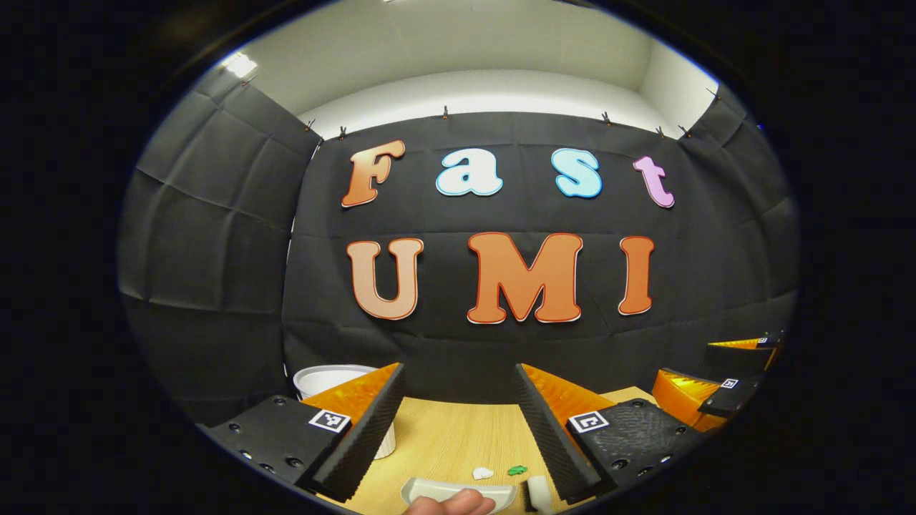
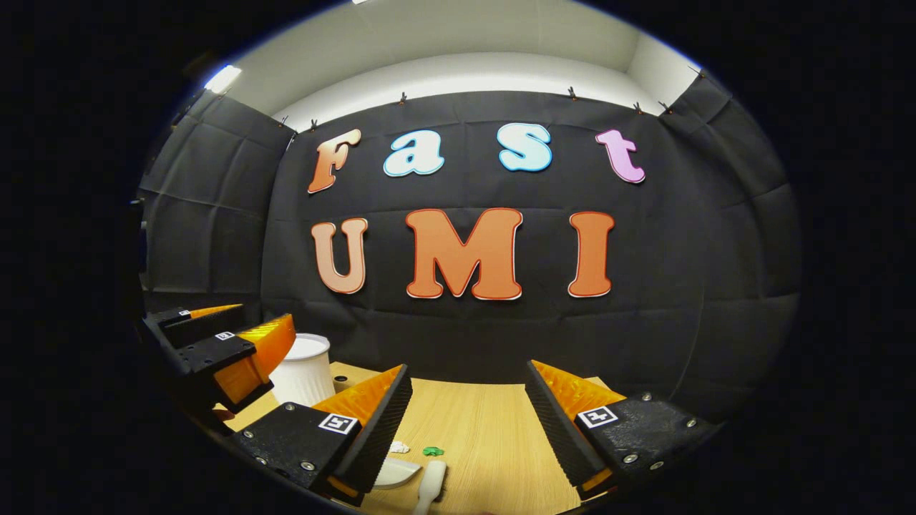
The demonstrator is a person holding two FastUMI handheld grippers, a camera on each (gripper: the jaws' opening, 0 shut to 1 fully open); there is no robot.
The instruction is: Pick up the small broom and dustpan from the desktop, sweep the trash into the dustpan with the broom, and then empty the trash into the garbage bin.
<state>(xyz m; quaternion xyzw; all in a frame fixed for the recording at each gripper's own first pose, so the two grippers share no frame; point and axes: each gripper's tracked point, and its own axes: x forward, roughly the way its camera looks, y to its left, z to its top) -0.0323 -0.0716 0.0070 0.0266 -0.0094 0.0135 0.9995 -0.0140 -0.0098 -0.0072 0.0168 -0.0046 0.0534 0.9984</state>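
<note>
I hold both grippers spread above the bench [image 2: 486, 429], and the broom [image 2: 429, 485] lies just below my right gripper [image 2: 469, 418], handle pointing toward me, beside the dustpan [image 1: 458, 492].

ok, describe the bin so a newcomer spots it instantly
Start at the wooden table in front of the black cloth wall. At its far left edge stands the bin, a white ribbed tub, upright and open-topped. It is much the tallest thing there; the scraps and dustpan lie flat.
</note>
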